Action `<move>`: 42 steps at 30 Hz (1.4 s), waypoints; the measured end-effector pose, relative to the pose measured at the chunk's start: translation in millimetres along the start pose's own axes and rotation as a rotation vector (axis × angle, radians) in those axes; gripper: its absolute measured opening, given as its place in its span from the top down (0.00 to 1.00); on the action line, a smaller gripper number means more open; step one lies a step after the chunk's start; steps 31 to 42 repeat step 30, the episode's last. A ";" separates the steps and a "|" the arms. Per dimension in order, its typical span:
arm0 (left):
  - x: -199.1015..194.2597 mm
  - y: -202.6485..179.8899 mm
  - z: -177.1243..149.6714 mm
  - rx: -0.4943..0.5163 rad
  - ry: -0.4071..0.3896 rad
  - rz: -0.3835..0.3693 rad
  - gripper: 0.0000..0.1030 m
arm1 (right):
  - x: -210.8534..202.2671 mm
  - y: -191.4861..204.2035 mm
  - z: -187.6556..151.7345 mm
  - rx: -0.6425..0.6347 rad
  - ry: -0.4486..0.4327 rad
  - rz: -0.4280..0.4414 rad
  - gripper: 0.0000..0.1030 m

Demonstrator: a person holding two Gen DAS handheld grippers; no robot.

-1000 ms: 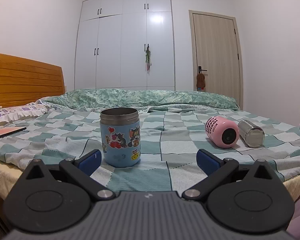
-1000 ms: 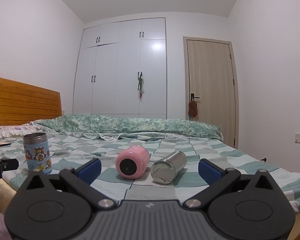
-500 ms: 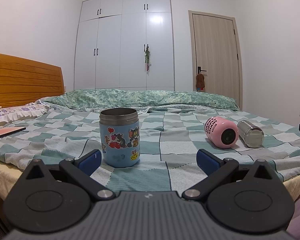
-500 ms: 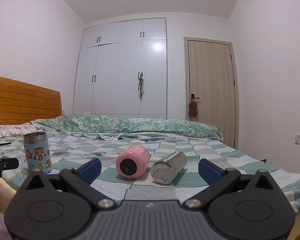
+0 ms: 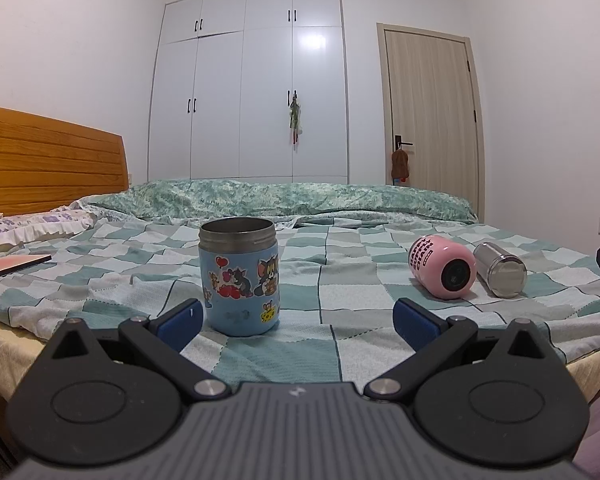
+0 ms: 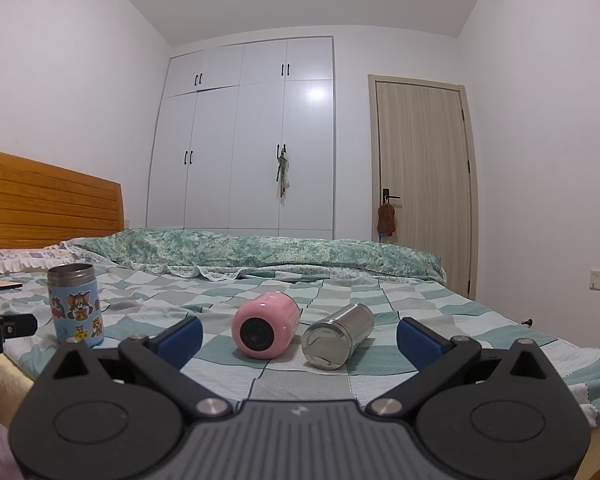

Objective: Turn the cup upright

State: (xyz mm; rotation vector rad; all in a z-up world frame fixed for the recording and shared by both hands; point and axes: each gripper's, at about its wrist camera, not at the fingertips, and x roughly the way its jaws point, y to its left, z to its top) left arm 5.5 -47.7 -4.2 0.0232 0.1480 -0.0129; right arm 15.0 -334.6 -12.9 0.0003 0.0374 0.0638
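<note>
Left gripper (image 5: pixel 296 314): jaws spread wide, nothing held, low at the near edge of the bed. Straight ahead, just beyond the left blue fingertip (image 5: pixel 180 318) and not touching it, a blue cartoon-sticker cup (image 5: pixel 239 276), upright on the checked bedspread (image 5: pixel 360 292), steel mouth up. Cat-and-mouse stickers, red hearts and a cheese wedge on its wall; no legible brand. Ahead and to the right, well apart from the fingers, a pink cup (image 5: pixel 444 266) on its side, dark round end toward the camera, black lettering on its wall too small and curved to read. Just beside it on the far right, a steel cup (image 5: pixel 500 263), also lying down, shiny flat end forward; touching or not cannot be told. Far left, a flat reddish book or tablet (image 5: pixel 14 265) near a frilled pillow (image 5: pixel 32 226).

Right gripper (image 6: pixel 299 334): likewise wide open and empty. Between its blue fingertips (image 6: pixel 182 334) and a little ahead, pink cup (image 6: pixel 265 330) and steel cup (image 6: pixel 337 336) side by side, both tipped over, neither touched. Far to the left, blue cartoon-sticker cup (image 6: pixel 75 309) standing, with part of the other gripper beside it at the frame edge. Nothing between the fingers and the two fallen cups but bedspread (image 6: pixel 420 304). Beyond, a rumpled green quilt (image 6: pixel 260 250), white wardrobe (image 6: pixel 244 136), wooden door (image 6: pixel 422 176) and headboard (image 6: pixel 48 200).
</note>
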 end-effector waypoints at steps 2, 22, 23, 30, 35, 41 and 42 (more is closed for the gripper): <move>-0.1 -0.1 0.0 -0.001 0.000 0.000 0.00 | 0.0 0.2 0.2 0.000 0.000 0.000 0.00; -0.8 -0.6 0.8 0.000 -0.006 -0.004 0.00 | -0.1 0.6 0.0 -0.002 0.001 0.000 0.00; -0.7 -0.6 1.2 0.000 -0.006 -0.005 0.00 | 0.0 0.5 0.0 -0.002 0.001 0.000 0.00; -2.2 2.4 1.4 -0.010 -0.013 -0.017 0.00 | -0.1 0.8 0.2 -0.002 0.001 0.000 0.00; -2.2 2.4 1.4 -0.010 -0.013 -0.017 0.00 | -0.1 0.8 0.2 -0.002 0.001 0.000 0.00; -2.2 2.4 1.4 -0.010 -0.013 -0.017 0.00 | -0.1 0.8 0.2 -0.002 0.001 0.000 0.00; -2.2 2.4 1.4 -0.010 -0.013 -0.017 0.00 | -0.1 0.8 0.2 -0.002 0.001 0.000 0.00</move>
